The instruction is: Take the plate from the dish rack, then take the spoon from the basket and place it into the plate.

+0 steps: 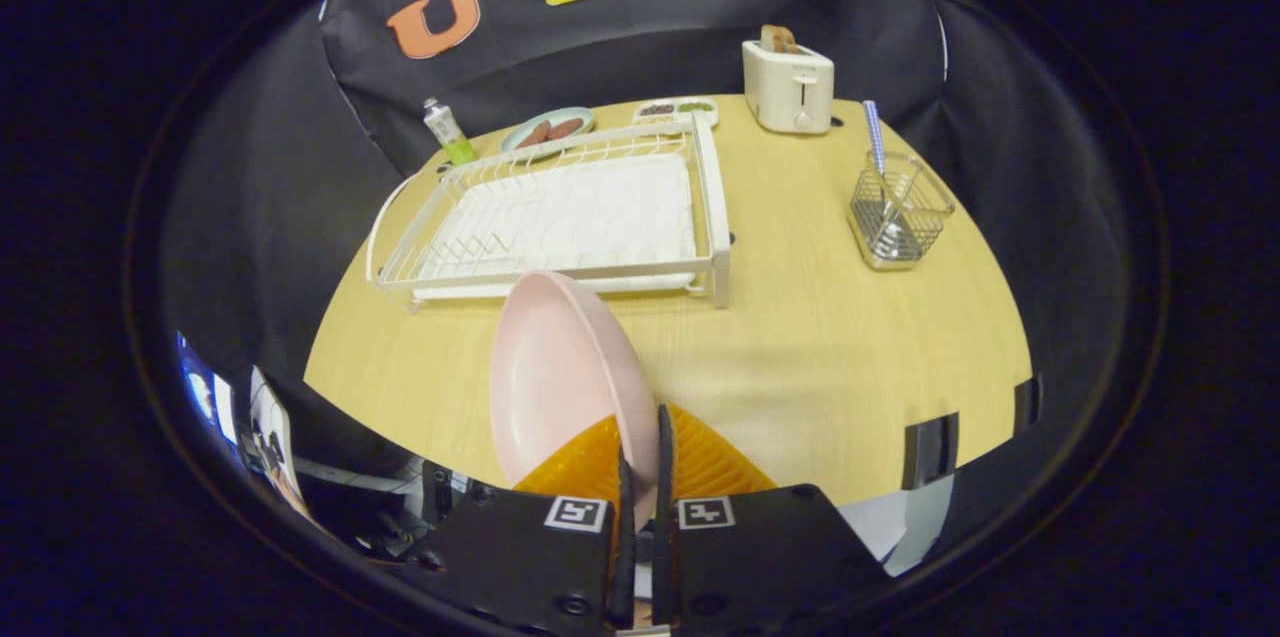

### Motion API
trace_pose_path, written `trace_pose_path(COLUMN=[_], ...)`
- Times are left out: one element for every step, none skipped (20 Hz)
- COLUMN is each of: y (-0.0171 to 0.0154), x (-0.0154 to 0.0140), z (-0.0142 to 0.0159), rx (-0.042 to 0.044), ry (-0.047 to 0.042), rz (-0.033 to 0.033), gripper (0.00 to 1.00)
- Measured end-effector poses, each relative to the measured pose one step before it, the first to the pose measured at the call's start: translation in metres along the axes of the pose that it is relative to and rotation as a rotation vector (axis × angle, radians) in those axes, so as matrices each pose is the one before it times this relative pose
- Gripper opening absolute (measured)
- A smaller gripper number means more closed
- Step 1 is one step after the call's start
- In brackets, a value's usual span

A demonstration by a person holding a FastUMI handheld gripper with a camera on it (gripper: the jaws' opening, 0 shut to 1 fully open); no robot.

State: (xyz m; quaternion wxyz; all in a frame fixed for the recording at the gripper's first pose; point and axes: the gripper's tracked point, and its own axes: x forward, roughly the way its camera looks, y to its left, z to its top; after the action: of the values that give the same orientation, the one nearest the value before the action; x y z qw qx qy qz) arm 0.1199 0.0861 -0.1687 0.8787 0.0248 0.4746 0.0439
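Two fingers of the gripper (640, 452) are pressed nearly together on the near rim of a pale pink plate (555, 372), one on each face, so the jaws stand almost closed with only the plate's edge between them. The plate stands on edge, tilted a little, lifted in front of the white dish rack (560, 217) and overlapping the rack's near rail in the picture; whether it touches the rack cannot be told.

The dish rack sits on the light wooden table (820, 357), its wire bed bare of dishes. To the right of the rack, well apart from it, stands a wire basket (898, 212) with a blue-and-white striped spoon handle (874, 135) rising out of it. Behind the rack's far right corner is a cream toaster (788, 85) with bread in its slot. Just beyond the rack's far rail lie a small round dish (548, 128) holding brown pieces and a compartment tray (676, 109). At the rack's far left corner stands a green and white tube (446, 131).
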Motion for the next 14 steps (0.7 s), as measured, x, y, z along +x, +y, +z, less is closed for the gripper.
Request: trace_pose_path(y=[-0.00404,-0.00085,-0.00244,-0.00261,-0.00357,-0.00495,-0.00519,-0.00682,-0.00519,-0.00445,-0.00373,-0.00698,-0.00436,-0.00023], x=[0.00651,0.00415,0.00301,0.00231,0.00320,0.00434,0.00432,0.00581,0.00441,0.00267,0.00251,0.00265,0.00264,0.00116], z=[-0.00007,-0.00023,0.00026,-0.00076,-0.00112,-0.00148,-0.00308,-0.00447,-0.00399,-0.00248,-0.00119,-0.00018,0.00156,0.00006], rx=[0.00765,0.00519,0.00614,0.00118,-0.00407,-0.00429,0.01846,0.02575,0.02382,0.01970,0.01612,0.00792,0.00467,0.00383], ry=[0.00227,-0.00133,0.00308,0.00346,0.00055,0.00211,0.00928,0.01435,0.01402,0.01013,0.00503,0.00286,-0.00423,0.00176], rz=[0.01798,0.01898,0.01650,0.01660,0.01830,0.02160,0.02400,0.02512,0.02001,0.01949,0.01099,-0.00888,0.00795,0.01156], gripper=[0.12,0.13,0.13,0.13,0.13,0.14,0.14,0.14,0.14,0.15,0.15,0.17,0.19,0.20])
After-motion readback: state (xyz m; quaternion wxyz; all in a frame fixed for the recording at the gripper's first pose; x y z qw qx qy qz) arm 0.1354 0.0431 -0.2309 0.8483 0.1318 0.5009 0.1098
